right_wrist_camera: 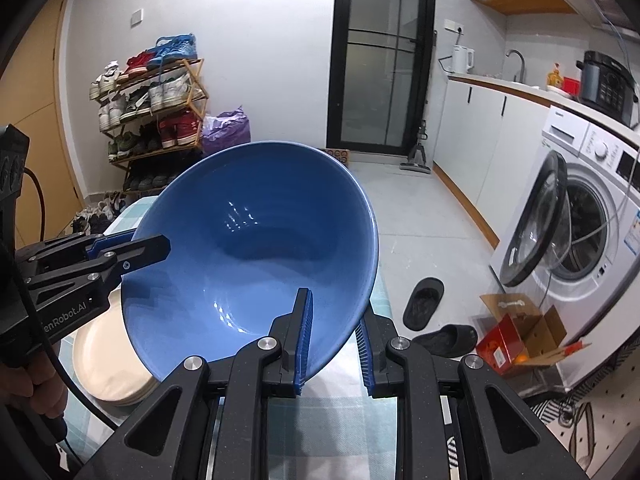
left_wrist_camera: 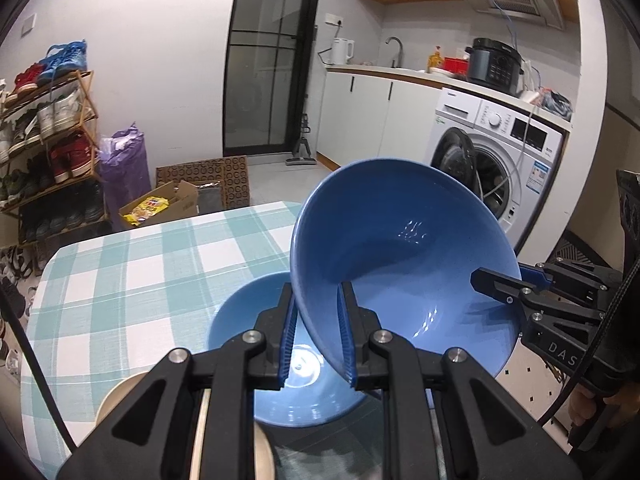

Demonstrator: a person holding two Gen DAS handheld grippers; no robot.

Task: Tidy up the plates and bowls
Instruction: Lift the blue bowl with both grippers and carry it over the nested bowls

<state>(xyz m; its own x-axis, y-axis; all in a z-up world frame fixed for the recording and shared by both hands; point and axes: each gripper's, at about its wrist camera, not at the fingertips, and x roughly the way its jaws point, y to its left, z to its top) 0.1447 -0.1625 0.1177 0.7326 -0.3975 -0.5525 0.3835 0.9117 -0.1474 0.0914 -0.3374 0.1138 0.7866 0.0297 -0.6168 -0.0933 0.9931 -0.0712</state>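
A blue bowl is held tilted in the air above the checked table. My left gripper is shut on its near rim. My right gripper is shut on the opposite rim, and it also shows in the left wrist view at the right. The same bowl fills the right wrist view, with my left gripper on its left rim. A second blue bowl sits on the table under the held one. Cream plates are stacked on the table at the left.
The table's far edge faces a cardboard box and a shoe rack. A washing machine with its door open stands to the right. Slippers and a red box lie on the floor beside the table.
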